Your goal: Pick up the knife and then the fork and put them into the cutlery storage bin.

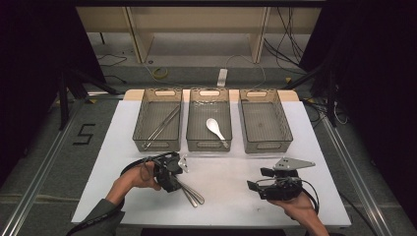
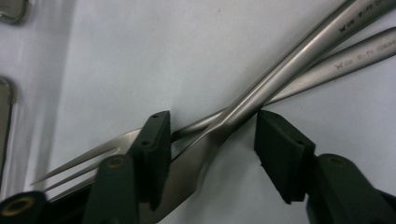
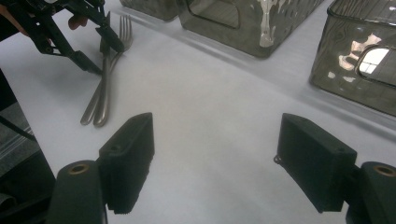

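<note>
Sorting looked about halfway through. Found chopsticks (image 1: 161, 125) lying in left bin (image 1: 158, 92) and spoon (image 1: 215, 129) in middle bin (image 1: 209, 92); found right bin (image 1: 265, 93) bare. Still to be binned, by that reckoning: fork (image 2: 88, 156) and second steel piece (image 2: 289, 60), crossed on white surface (image 1: 231, 167) near its front edge, well apart from all three bins.

Saw left gripper (image 2: 210, 126) set down astride that crossing, jaws part-way apart: one pad against the metal, the other just clear of it, so no firm pinch yet and nothing lifted. Judged the grasp itself, the carry and the drop as all left to do, twice over unless both went together.

Saw right gripper (image 3: 217, 140) held wide apart over bare surface, holding nothing, away from the cutlery.

From high view, got the whole layout, bins and contents included, but only two thin handles poking out from under the left hand. From left gripper view, got the tines, the overlap and the gap at one pad, with no bin contents. From right gripper view, got a low side look at the handles lying flat and the left jaws planted either side of them. Could not tell whether the second piece was a fork or a knife.
</note>
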`<state>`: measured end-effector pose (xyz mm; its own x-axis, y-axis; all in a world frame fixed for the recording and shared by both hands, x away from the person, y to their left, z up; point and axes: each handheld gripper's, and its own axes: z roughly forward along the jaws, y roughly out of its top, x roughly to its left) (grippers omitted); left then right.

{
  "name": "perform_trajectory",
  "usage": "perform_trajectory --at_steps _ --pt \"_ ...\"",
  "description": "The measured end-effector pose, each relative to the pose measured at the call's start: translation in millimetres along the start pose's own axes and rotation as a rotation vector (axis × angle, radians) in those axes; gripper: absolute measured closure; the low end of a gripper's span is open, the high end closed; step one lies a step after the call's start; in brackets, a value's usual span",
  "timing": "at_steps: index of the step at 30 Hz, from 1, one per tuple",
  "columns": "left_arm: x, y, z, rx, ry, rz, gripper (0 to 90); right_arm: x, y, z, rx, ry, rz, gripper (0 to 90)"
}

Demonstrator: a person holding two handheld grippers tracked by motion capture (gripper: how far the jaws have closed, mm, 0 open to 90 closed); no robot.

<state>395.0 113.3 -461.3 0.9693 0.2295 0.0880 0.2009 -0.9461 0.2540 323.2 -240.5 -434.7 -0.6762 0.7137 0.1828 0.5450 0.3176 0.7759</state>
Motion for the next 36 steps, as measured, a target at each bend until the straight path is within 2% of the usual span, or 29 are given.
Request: perform_trajectory --at_steps 4,8,14,17,19,24,31,36 --pt "-1.9 -0.7 -0.8 0.003 0.017 0.003 53.6 -0.1 -0.2 0.4 0.004 0.002 0.000 28.3" --pt "-5.6 -0.6 -2.0 0.023 0.036 0.034 59.9 0.0 -0.1 0.6 0.005 0.002 -0.002 28.4" --pt "-9.0 -2.3 -3.1 0.034 0.059 0.058 68.9 -0.1 -0.2 0.2 0.007 0.003 -0.004 28.7" --pt "-8.9 -3.4 -3.6 0.033 0.057 0.067 73.0 -0.1 0.0 0.3 0.007 0.002 -0.004 28.9" --pt "-9.6 -3.8 -2.2 0.038 0.037 0.070 75.3 -0.2 -0.1 0.0 0.008 0.002 -0.005 29.0" --pt "-10.6 -3.1 -2.0 0.043 0.044 0.078 78.2 -0.6 -0.1 -0.3 0.005 0.003 -0.006 29.1" --pt "-10.7 -4.2 -2.7 0.037 0.044 0.065 79.2 0.4 0.3 -0.2 0.007 0.005 -0.008 29.1" --pt "-10.6 -4.3 -5.7 0.018 0.013 0.020 79.4 0.7 0.8 -0.2 -0.001 0.012 -0.009 29.1"
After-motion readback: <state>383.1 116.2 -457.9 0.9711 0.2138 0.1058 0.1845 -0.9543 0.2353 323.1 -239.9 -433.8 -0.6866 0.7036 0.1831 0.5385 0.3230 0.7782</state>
